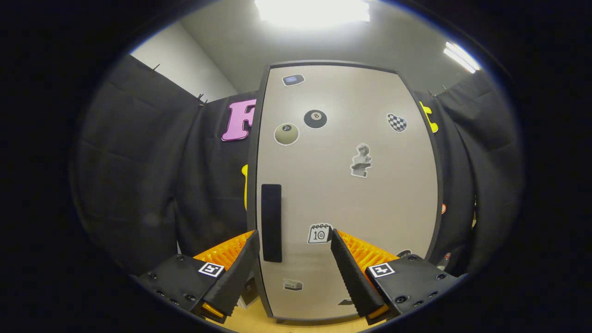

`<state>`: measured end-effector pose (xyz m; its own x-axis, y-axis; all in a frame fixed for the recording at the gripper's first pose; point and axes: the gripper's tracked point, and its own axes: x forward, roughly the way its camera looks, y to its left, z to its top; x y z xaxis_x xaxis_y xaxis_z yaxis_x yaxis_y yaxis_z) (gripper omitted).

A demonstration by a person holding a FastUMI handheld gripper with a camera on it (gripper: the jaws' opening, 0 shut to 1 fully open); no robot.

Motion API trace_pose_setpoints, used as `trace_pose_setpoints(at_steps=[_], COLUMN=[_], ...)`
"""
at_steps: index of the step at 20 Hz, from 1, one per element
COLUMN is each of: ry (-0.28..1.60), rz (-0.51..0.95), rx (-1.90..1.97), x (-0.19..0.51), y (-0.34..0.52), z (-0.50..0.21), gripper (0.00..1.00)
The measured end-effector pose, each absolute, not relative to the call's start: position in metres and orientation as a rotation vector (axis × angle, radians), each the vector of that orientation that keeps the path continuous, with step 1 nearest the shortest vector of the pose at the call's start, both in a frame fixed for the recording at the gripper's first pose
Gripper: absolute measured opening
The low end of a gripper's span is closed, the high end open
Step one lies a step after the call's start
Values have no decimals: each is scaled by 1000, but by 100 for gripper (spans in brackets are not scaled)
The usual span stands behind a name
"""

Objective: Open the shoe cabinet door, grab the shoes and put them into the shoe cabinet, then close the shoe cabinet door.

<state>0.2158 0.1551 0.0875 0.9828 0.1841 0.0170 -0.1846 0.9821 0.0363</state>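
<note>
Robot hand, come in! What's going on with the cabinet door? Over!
Gripper open, jaws spread, holding nothing. Shoe cabinet door shut, its dark handle just ahead between the jaws. Nothing in between.

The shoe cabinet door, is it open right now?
No, the shoe cabinet door sits flush and closed, with the open tongs just ahead of its dark handle.

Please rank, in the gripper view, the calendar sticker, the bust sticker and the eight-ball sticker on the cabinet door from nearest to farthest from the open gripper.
Measured from the gripper:
1. Calendar sticker, between the fingertips, low on the cabinet door.
2. Bust sticker, higher up, mid-door.
3. Eight-ball sticker, near the door's top.
</note>
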Motion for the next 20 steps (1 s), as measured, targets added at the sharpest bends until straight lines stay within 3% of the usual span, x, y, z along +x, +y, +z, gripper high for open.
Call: trace_pose_setpoints(at_steps=[4, 6, 10, 12, 13, 14, 15, 16, 20], ry=[24, 59, 152, 144, 147, 148, 155, 158, 169], rz=[208, 197, 171, 163, 165, 175, 198, 229, 310], rx=[19, 1, -13, -7, -5, 1, 7, 3, 4], x=[249, 265, 280, 280, 280, 278, 278, 276, 247], y=[181, 188, 195, 197, 197, 197, 198, 199, 196], z=[81, 72, 49, 49, 50, 50, 49, 49, 54], gripper=[97, 92, 67, 38, 38, 27, 27, 14, 14])
